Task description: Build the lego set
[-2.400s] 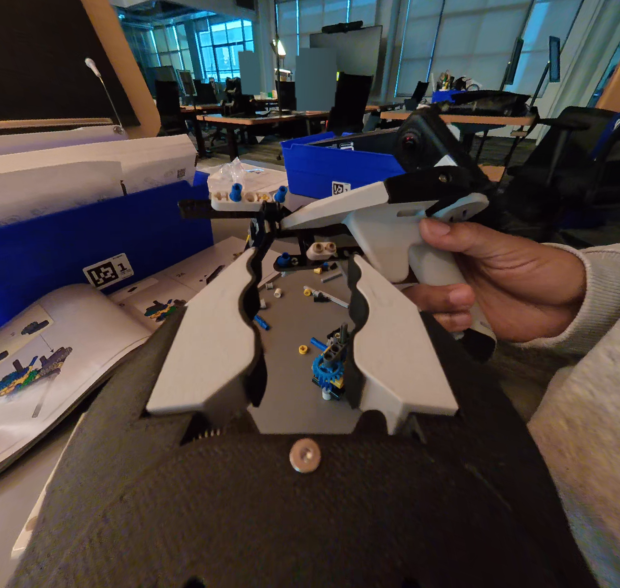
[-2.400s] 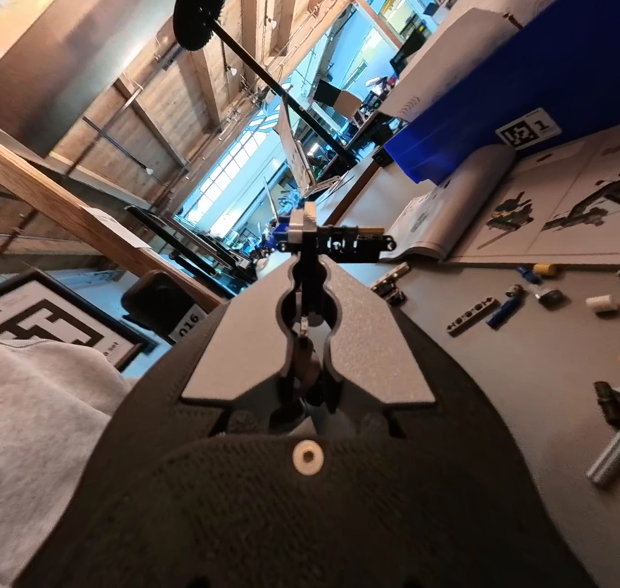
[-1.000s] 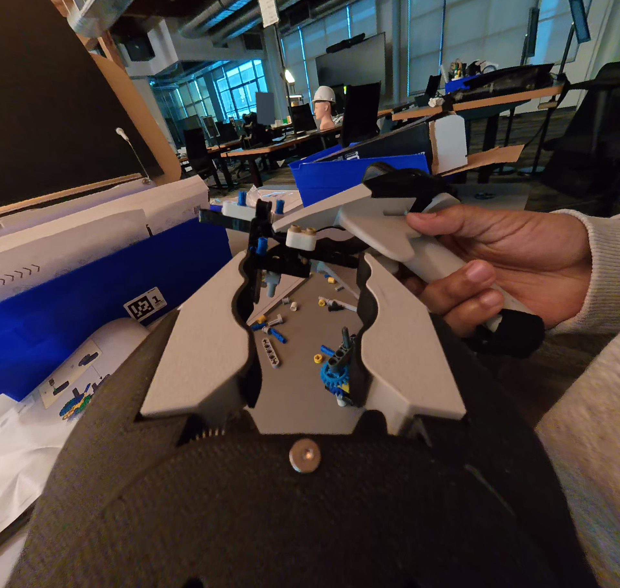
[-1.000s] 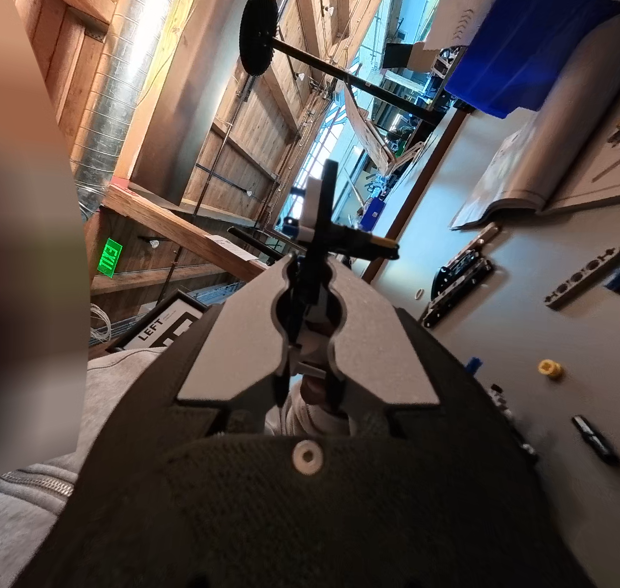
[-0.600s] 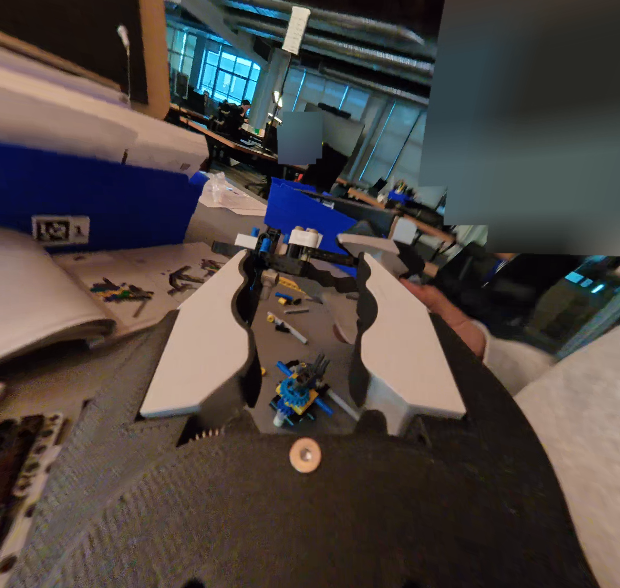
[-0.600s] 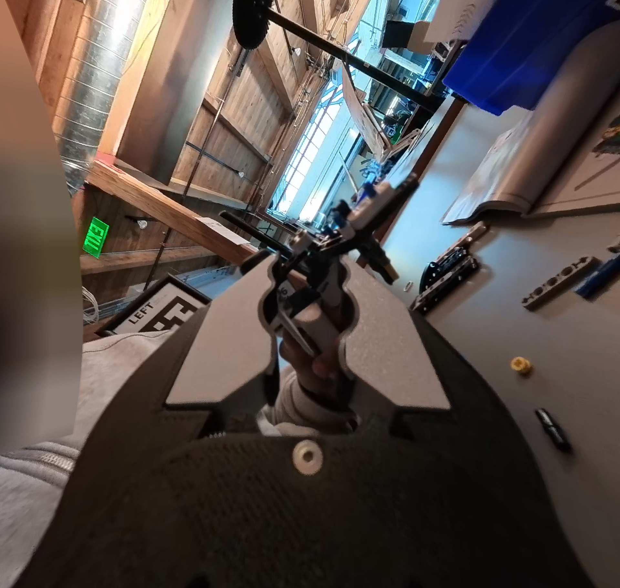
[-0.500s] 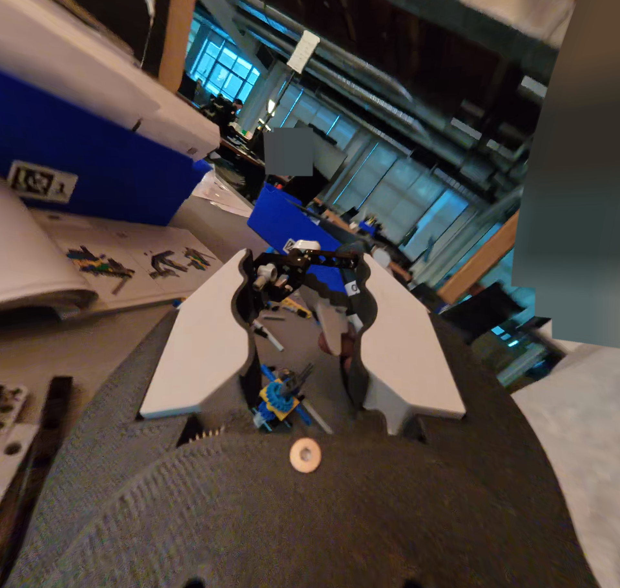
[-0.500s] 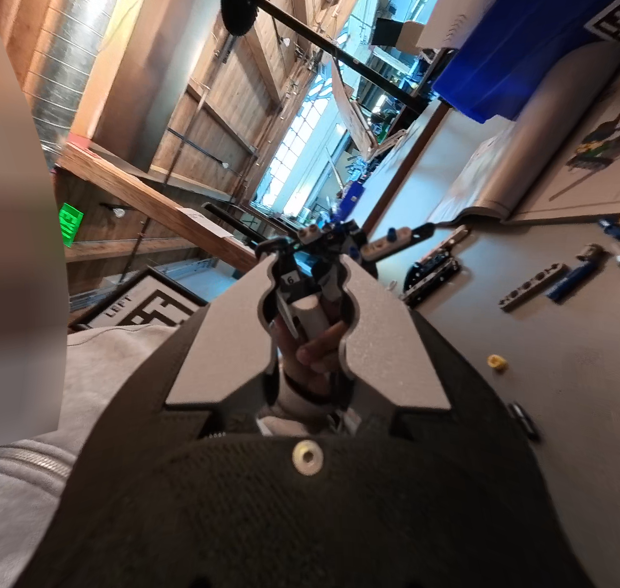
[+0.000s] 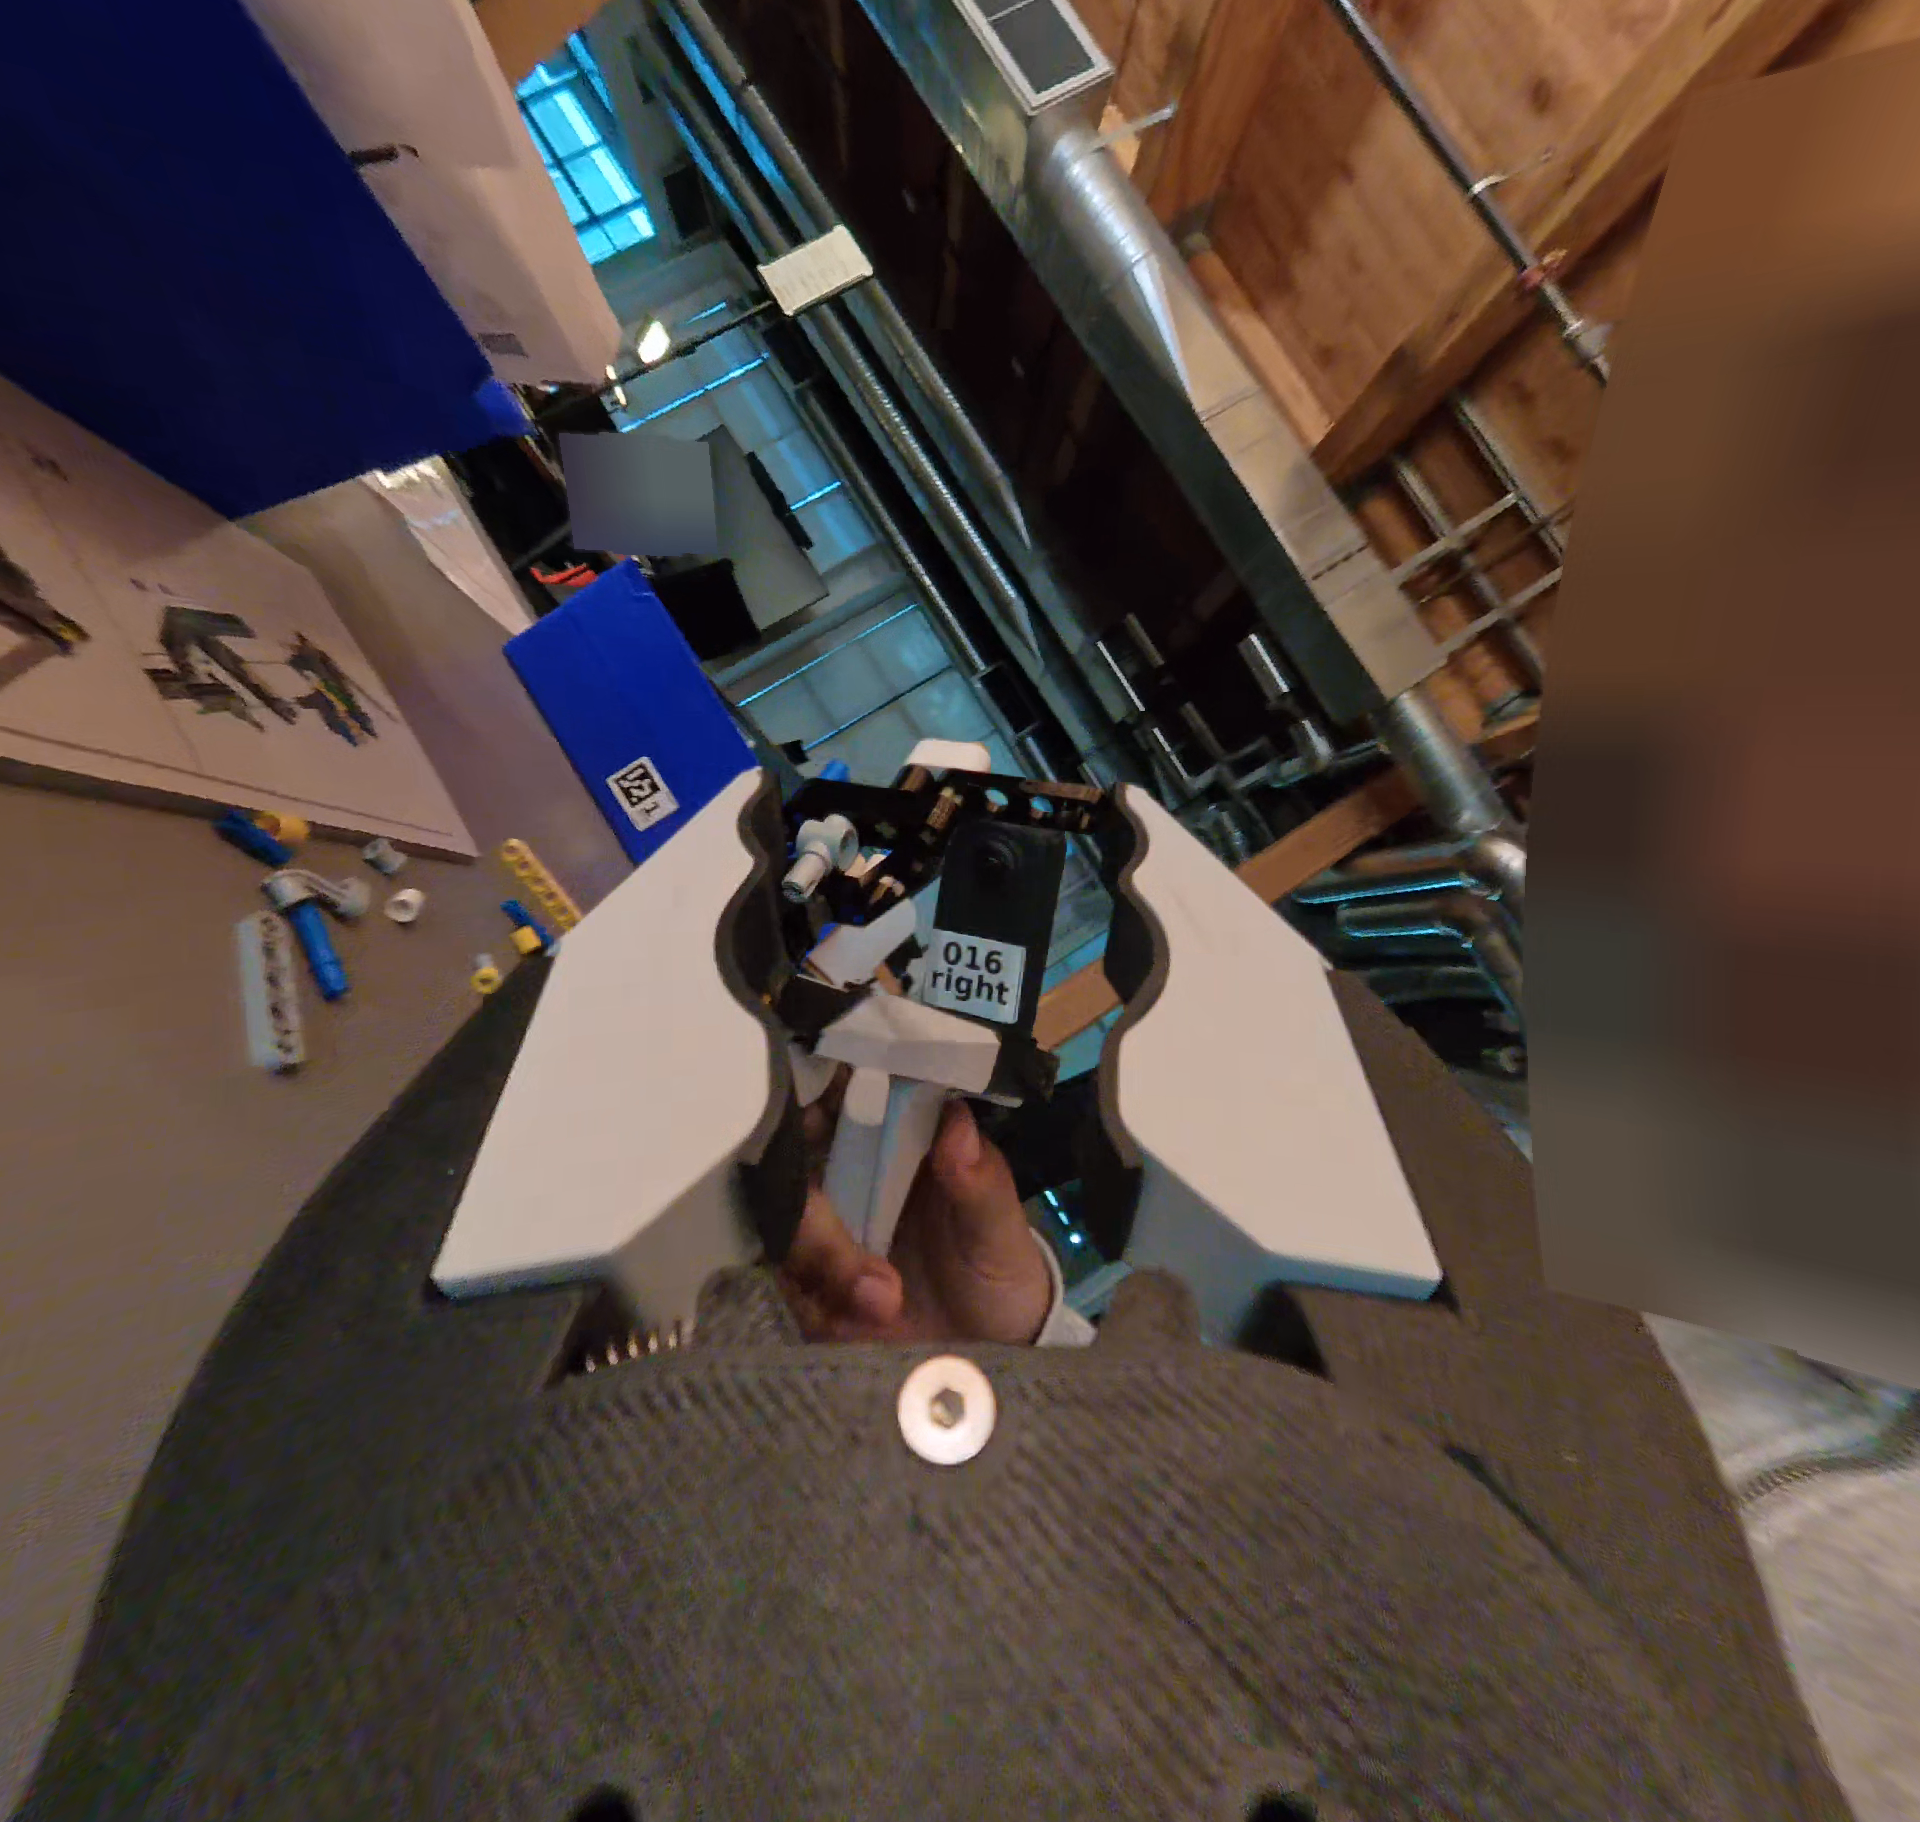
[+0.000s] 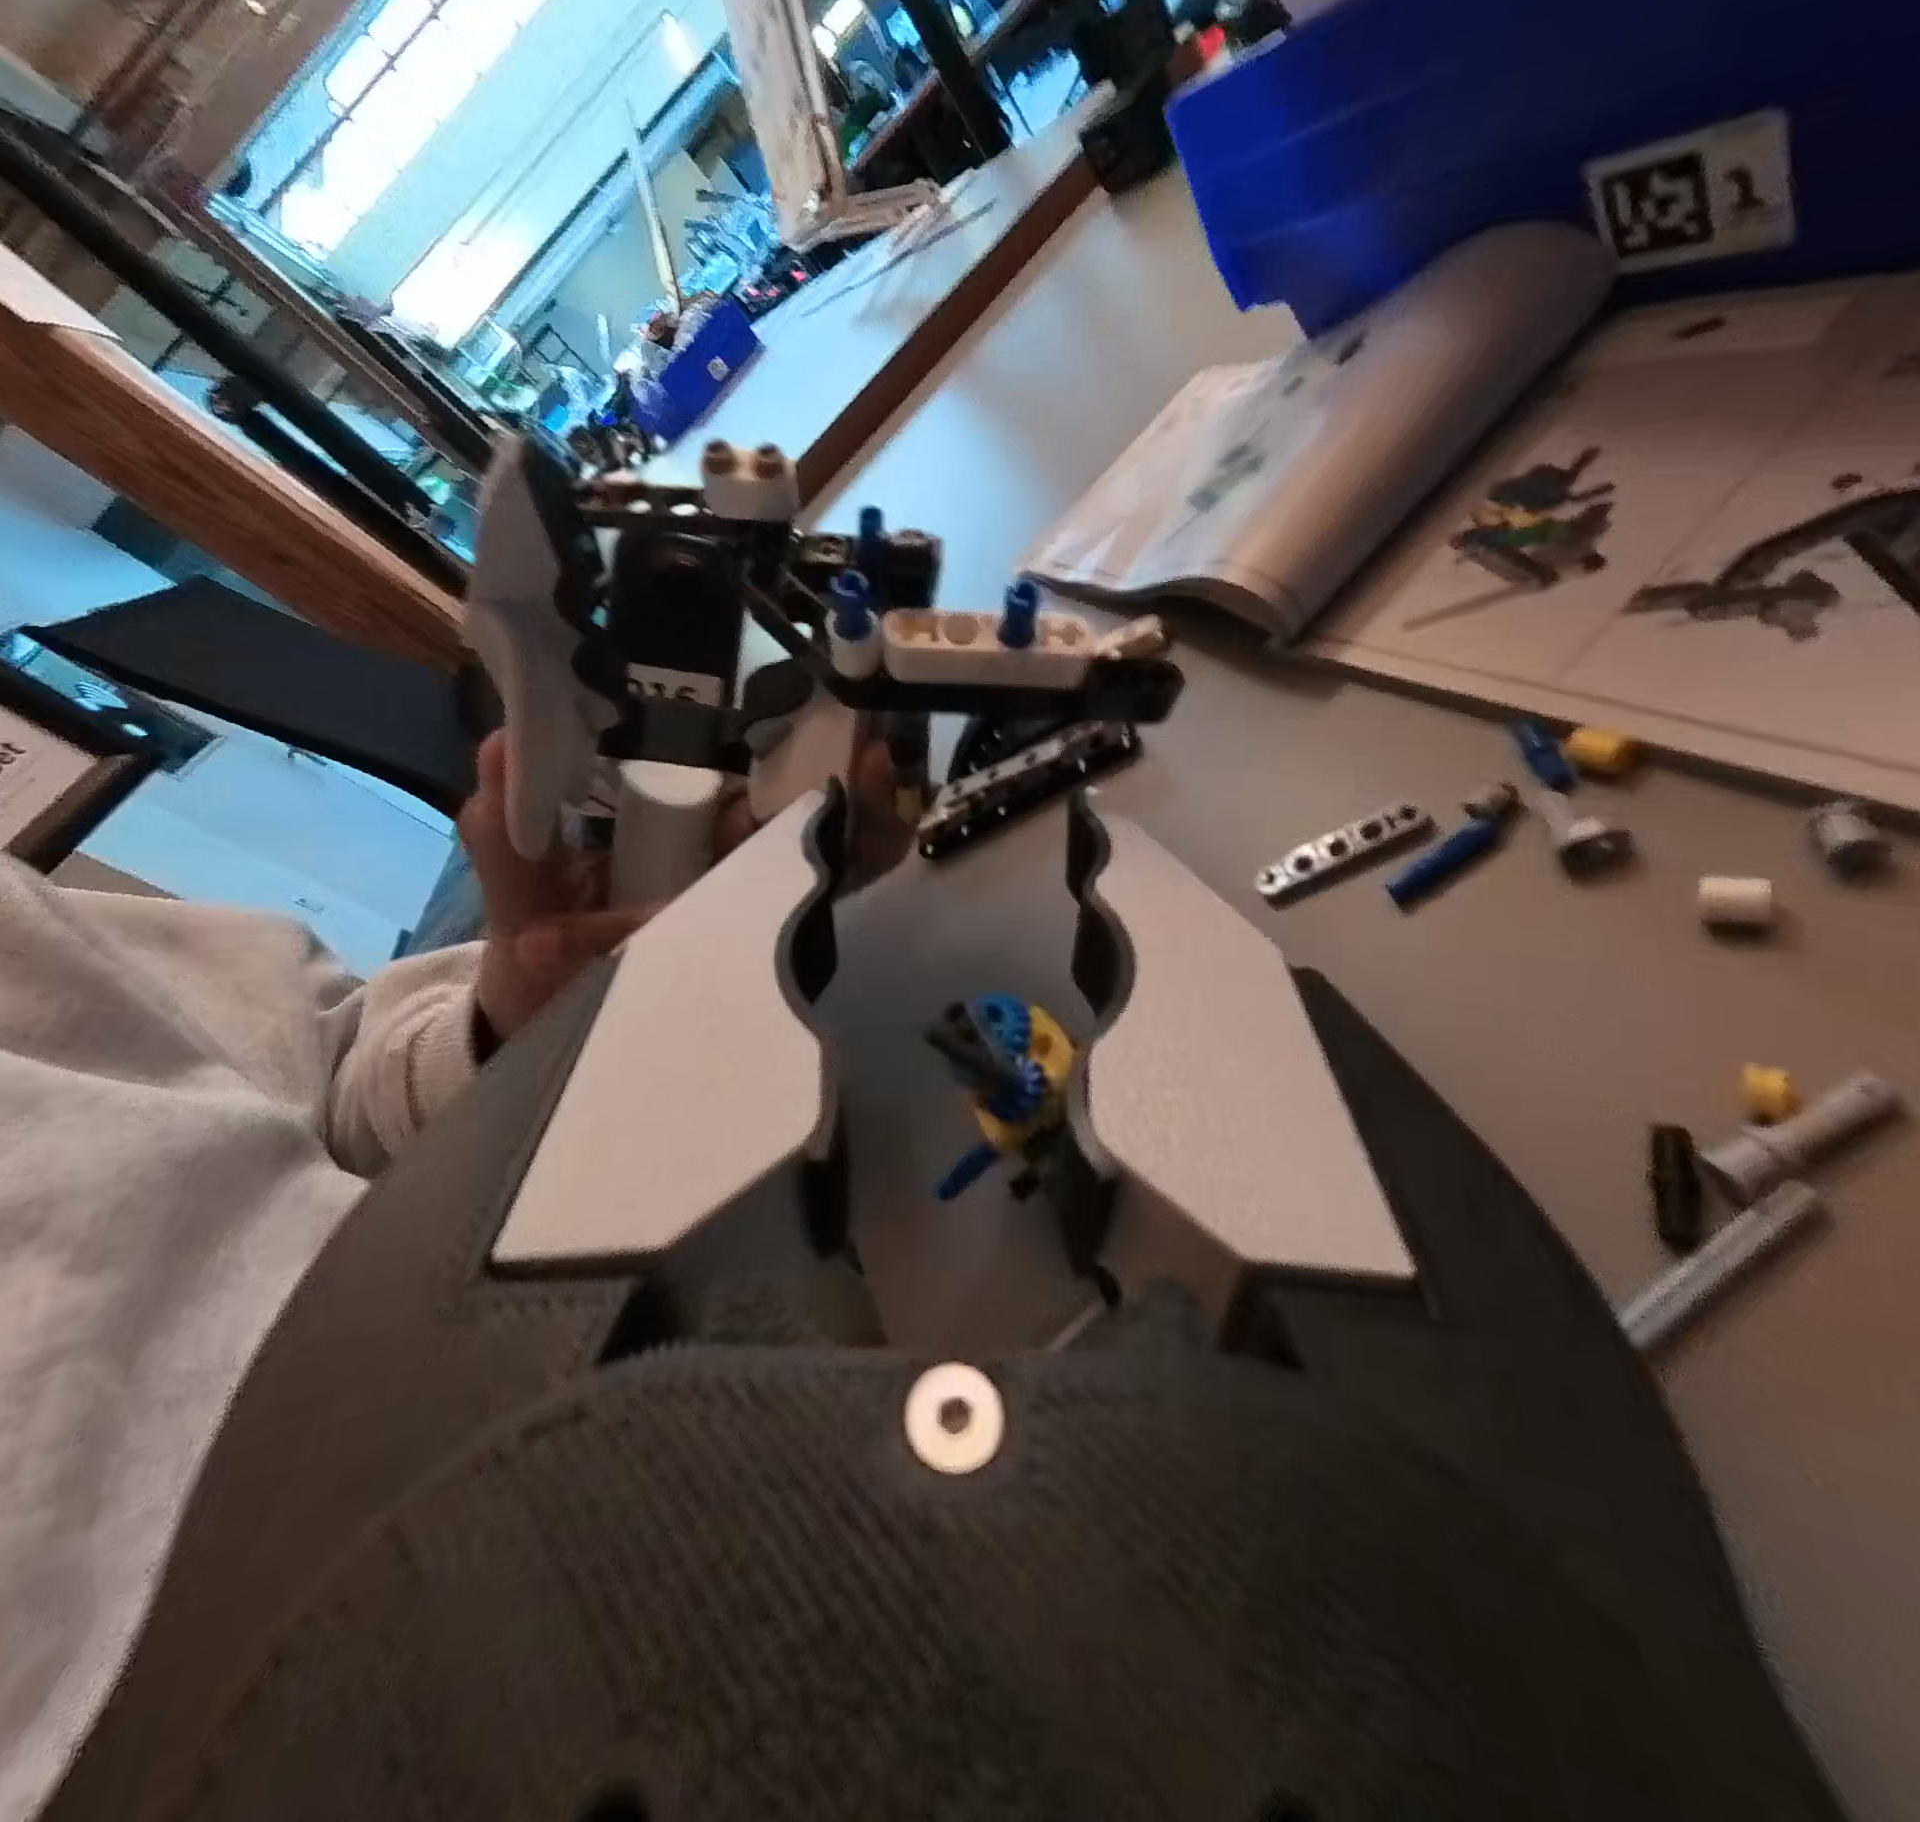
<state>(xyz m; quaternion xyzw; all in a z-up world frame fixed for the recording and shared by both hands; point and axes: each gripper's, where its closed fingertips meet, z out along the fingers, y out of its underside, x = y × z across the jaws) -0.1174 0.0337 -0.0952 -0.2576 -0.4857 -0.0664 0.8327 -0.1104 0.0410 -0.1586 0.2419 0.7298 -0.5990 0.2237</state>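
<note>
The lego assembly (image 9: 883, 822), a black frame with white beams and blue pins, spans the gap between my left gripper's (image 9: 935, 806) fingertips, which clamp it across its width. In the right wrist view the assembly (image 10: 987, 645) hangs in the air from the left gripper's white finger (image 10: 520, 650). My right gripper (image 10: 951, 816) is open and empty, just below and in front of the assembly. A small blue-and-yellow gear sub-assembly (image 10: 1003, 1045) lies on the table between its fingers. Through the left gripper's gap I see the right gripper's body (image 9: 904, 1034) and a hand.
An open instruction booklet (image 10: 1351, 442) and a blue bin (image 10: 1558, 58) stand at the table's far side. Loose pieces lie on the grey table: a black beam (image 10: 1029, 770), a grey beam (image 10: 1340, 847), blue pins (image 10: 1449, 853), a white bush (image 10: 1733, 905), grey axles (image 10: 1808, 1138).
The right gripper opened, let go of the assembly and drew back and down. The left gripper took the assembly between its tips. Both views swung round.
</note>
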